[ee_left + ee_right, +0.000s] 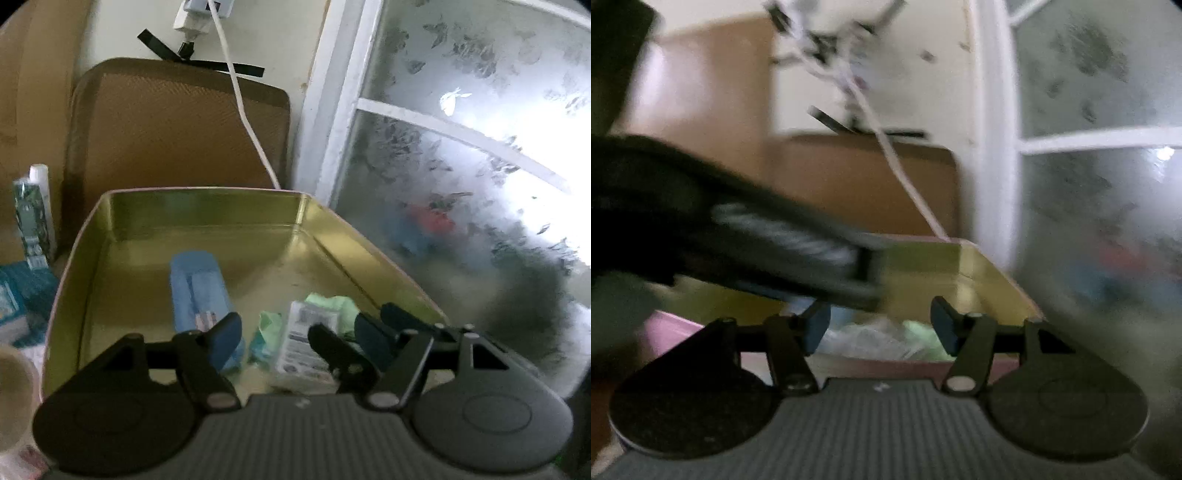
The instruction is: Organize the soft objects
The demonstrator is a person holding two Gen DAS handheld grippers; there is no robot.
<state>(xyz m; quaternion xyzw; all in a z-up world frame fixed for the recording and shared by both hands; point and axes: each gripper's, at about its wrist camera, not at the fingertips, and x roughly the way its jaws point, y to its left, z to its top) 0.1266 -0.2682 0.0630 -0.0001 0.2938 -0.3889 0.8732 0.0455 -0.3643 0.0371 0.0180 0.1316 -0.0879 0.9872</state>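
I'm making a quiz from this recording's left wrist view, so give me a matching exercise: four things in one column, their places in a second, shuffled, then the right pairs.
Things:
1. blue pack
2. white charger cable
3. green and white tube
4. white labelled packet

Places:
A. standing outside the tin, to its left
B. hanging down the wall behind the tin
C. in the tin, just beyond the right finger of the left gripper
D. in the tin, beyond that gripper's left finger

Pairs: 1-D, 2-B, 3-A, 4-C
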